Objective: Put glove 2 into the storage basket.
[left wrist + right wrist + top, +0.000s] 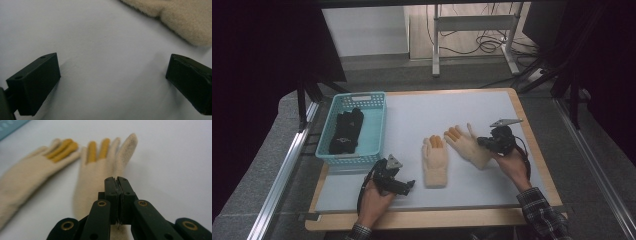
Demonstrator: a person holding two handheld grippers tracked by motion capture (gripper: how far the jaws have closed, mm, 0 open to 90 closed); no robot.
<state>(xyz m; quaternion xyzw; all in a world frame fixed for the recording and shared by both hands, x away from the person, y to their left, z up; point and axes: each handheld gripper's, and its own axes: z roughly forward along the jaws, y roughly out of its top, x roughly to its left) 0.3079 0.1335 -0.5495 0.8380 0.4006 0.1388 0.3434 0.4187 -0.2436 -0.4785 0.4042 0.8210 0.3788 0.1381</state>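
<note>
A perforated teal plastic basket (374,131) with dark gloves (346,131) in it sits beyond the left gripper (404,186). That gripper, held low in the left hand (374,199), has its jaws spread wide over bare white mat (105,50), with the fuzzy cream glove (435,162) just ahead (ochre fingertips). To the right, the second cream knit glove (100,167) lies under the right gripper (119,183), whose jaws are pressed together; whether they pinch the fabric is unclear. The right hand (514,165) angles it inward.
</note>
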